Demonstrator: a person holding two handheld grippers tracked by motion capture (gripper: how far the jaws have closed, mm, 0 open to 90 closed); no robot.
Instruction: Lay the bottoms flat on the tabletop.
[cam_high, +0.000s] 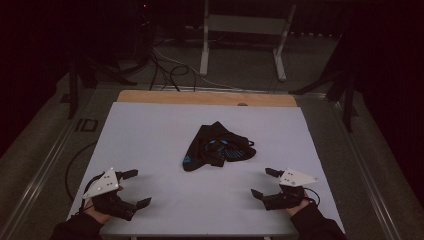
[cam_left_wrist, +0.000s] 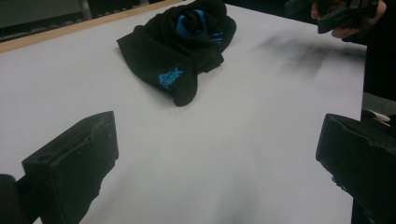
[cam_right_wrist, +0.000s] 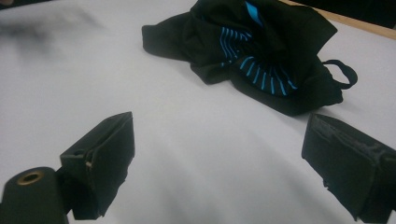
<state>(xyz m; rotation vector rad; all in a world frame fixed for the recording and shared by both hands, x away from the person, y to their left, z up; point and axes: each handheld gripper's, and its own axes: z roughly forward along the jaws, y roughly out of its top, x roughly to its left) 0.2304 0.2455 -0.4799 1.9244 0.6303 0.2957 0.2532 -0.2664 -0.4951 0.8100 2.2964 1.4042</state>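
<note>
Resting at the left: the left gripper (cam_high: 135, 188), held in the person's left hand (cam_high: 94, 212) near the front left corner of the table (cam_high: 150, 125), just above the white sheet.
Left jaws: spread wide with nothing between them (in the left gripper view they rise at both lower corners with bare white surface in the gap).
Left plate: a grey three-cornered plate (cam_high: 102, 182) sits on top of that gripper, and a dark cable (cam_high: 70, 165) loops off the table's left edge.
Middle: a crumpled black garment (cam_high: 217, 146) with bright blue stripes and a blue logo lies on the white surface, a little beyond the centre, well apart from both grippers.
Garment detail: a thin black loop (cam_right_wrist: 343, 72) sticks out from one side of the heap, seen in the right gripper view; the logo (cam_left_wrist: 169, 79) faces the left gripper view.
Right: the right gripper (cam_high: 264, 182), held in the person's right hand (cam_high: 299, 204) near the front right corner, over the sheet.
Right jaws: likewise wide apart and holding nothing (white surface alone between them).
Far edge: a strip of bare wood (cam_high: 205, 97) shows beyond the white sheet.
</note>
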